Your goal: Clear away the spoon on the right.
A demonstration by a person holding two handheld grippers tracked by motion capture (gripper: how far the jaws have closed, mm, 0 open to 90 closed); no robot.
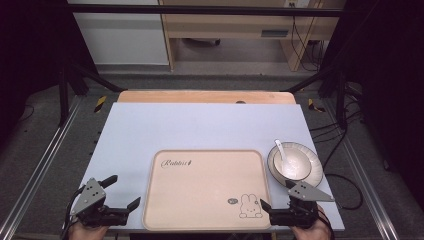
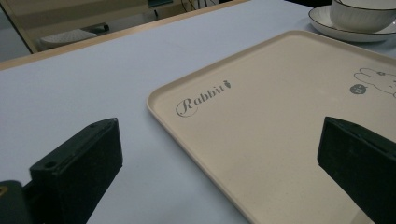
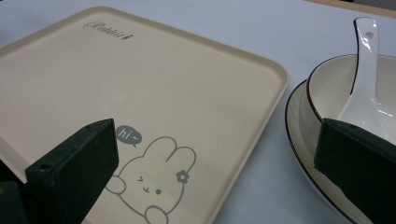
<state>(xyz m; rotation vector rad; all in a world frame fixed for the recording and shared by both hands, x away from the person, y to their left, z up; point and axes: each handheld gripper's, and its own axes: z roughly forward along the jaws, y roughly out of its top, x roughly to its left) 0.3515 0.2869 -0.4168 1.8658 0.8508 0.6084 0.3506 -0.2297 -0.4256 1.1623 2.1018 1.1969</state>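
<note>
A beige tray printed with a rabbit lies at the near middle of the white table top. To its right a white bowl holding a white spoon stands on a dark-rimmed plate. My left gripper is open and empty just left of the tray's near corner. My right gripper is open and empty at the tray's near right corner, in front of the bowl. The left gripper view has the jaws wide apart over the tray's edge. In the right gripper view the jaws straddle the tray and bowl.
The white table top runs back to a wooden strip at its far edge. Black frame posts stand at both sides. Cables lie on the floor to the right. A wooden cabinet stands beyond the table.
</note>
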